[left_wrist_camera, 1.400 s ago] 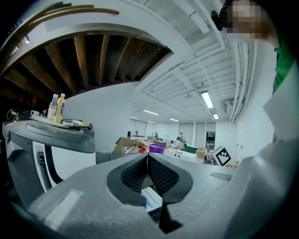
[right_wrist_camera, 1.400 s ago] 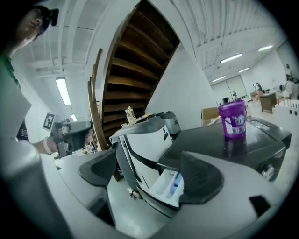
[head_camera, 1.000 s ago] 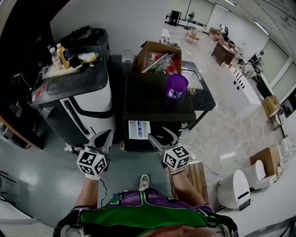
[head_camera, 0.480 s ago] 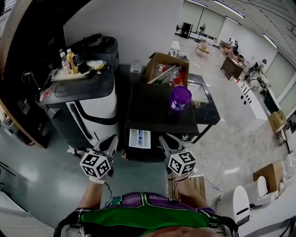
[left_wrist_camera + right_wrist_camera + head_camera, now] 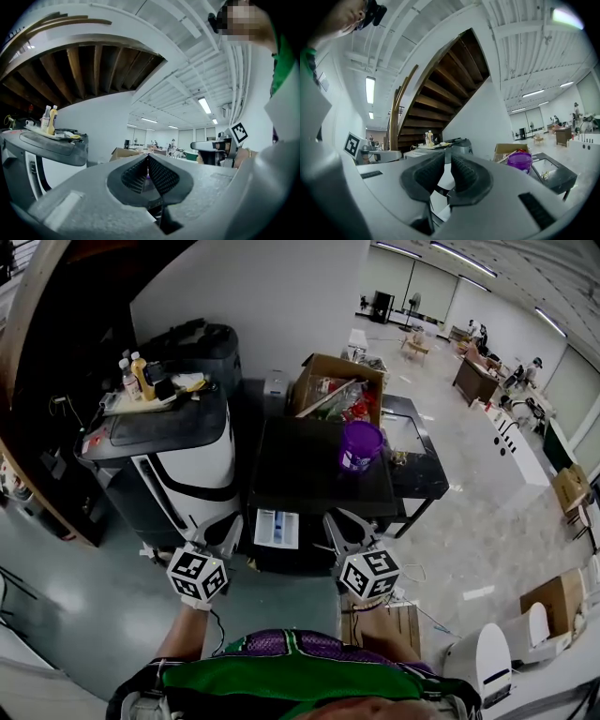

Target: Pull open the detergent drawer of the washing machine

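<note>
both grippers have come up and in toward the front of the black washing machine point(image 5: 319, 474) since a second ago, and the right jaws have just been closing with nothing between them. right gripper point(image 5: 339, 523) is now all but closed and empty, left gripper point(image 5: 225, 526) has its pads together, also empty. detergent drawer point(image 5: 278, 528) looks to be the pale panel at the machine's top front, between the two grippers (cannot tell if it is out at all). step reads as the approach, no contact yet; next needs the jaws reopened, a grip on the drawer front, then a straight pull back. purple cup point(image 5: 360, 446) on top, cardboard box point(image 5: 337, 390) behind, white machine point(image 5: 192, 460) with bottles point(image 5: 136, 376) just left, wooden crate point(image 5: 380, 624) on the floor; nothing blocks the drawer
</note>
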The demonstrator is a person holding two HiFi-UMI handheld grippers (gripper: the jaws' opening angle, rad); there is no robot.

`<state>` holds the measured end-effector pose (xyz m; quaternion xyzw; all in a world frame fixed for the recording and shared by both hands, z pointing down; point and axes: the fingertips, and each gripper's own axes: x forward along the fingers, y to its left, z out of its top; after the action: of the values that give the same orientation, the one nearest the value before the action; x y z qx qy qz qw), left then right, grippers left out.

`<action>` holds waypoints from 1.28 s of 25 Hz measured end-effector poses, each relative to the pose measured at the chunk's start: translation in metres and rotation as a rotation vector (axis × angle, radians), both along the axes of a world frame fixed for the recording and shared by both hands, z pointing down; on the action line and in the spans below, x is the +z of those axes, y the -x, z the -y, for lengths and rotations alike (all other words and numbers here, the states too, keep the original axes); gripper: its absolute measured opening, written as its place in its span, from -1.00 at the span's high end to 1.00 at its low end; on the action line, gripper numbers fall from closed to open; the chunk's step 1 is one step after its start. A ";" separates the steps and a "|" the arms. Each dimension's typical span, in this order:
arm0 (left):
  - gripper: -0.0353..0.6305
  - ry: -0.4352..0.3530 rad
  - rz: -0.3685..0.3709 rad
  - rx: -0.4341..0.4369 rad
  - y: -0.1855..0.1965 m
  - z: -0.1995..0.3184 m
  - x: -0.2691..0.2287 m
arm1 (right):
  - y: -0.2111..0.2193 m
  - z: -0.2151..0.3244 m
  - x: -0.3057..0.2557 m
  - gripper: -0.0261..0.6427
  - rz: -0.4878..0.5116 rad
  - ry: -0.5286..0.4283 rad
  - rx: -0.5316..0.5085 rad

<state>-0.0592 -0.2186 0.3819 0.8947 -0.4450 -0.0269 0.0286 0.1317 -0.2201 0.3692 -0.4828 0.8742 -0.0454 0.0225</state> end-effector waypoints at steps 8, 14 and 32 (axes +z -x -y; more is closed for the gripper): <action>0.84 -0.002 -0.024 -0.002 -0.003 0.003 -0.011 | 0.004 -0.003 -0.014 0.89 0.030 -0.013 -0.056; 0.84 -0.006 -0.019 -0.005 -0.002 0.002 -0.010 | 0.000 -0.003 -0.015 0.91 0.030 -0.028 -0.037; 0.84 -0.028 -0.012 0.003 0.003 -0.004 -0.006 | 0.003 -0.013 -0.010 0.91 -0.001 -0.059 0.003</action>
<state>-0.0626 -0.2148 0.3764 0.8955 -0.4431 -0.0383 0.0189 0.1285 -0.2066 0.3587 -0.4833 0.8745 -0.0193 0.0361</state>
